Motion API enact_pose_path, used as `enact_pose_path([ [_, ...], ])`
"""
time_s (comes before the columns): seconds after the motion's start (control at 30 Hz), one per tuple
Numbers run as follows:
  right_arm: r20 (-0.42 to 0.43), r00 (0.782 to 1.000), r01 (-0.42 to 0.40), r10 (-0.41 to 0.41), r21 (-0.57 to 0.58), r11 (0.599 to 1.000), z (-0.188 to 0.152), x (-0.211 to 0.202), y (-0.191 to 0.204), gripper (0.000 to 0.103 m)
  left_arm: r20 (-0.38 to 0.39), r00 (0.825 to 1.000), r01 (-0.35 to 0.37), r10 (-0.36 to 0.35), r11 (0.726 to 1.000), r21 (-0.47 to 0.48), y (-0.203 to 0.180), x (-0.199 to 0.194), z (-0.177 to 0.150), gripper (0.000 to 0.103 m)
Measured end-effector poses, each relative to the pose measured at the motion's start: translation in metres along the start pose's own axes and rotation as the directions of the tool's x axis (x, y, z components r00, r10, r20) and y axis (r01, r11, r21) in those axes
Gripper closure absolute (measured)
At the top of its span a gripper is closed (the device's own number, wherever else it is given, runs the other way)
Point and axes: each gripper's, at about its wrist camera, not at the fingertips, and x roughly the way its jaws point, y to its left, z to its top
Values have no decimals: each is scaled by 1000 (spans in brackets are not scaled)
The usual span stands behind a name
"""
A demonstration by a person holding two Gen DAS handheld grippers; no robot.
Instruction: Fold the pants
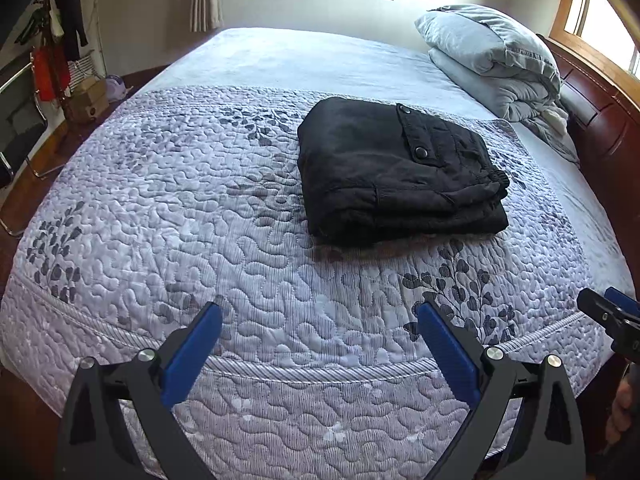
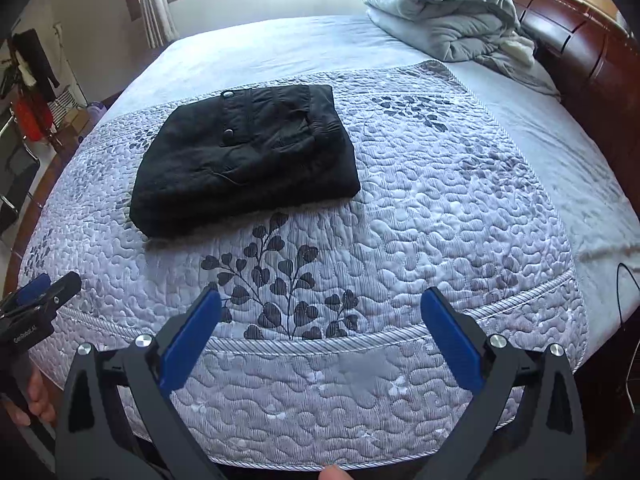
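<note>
Black pants [image 1: 396, 172] lie folded in a thick rectangular stack on the quilted bed cover, snap-button pocket flap facing up; they also show in the right wrist view [image 2: 248, 156]. My left gripper [image 1: 320, 312] is open and empty, held over the bed's near edge, well short of the pants. My right gripper [image 2: 320, 300] is open and empty, also over the near edge, to the right of the pants. The right gripper's tip shows at the left view's right edge [image 1: 612, 312]; the left gripper shows at the right view's left edge [image 2: 36, 300].
The grey-lilac quilt [image 1: 200, 220] with leaf prints covers the bed. Folded grey bedding and a pillow [image 1: 492, 56] sit by the dark wooden headboard [image 1: 600, 120] at the far right. A clothes rack, boxes and a chair [image 1: 52, 80] stand on the floor at left.
</note>
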Motion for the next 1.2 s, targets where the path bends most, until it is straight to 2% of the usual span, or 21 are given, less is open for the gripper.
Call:
enact_pose_path([
  [0.23, 15, 1000, -9, 9, -21, 1000, 3, -8, 5, 3, 24, 999, -33, 33, 999, 17, -4, -11, 4, 4],
  [0.67, -6, 1000, -27, 27, -30, 999, 3, 4, 12, 3, 43, 999, -26, 22, 996, 87, -23, -22, 10, 4],
  [1.2, -9, 1000, -21, 21, -27, 999, 7, 11, 12, 3, 27, 999, -25, 23, 997, 79, -20, -14, 13, 4],
])
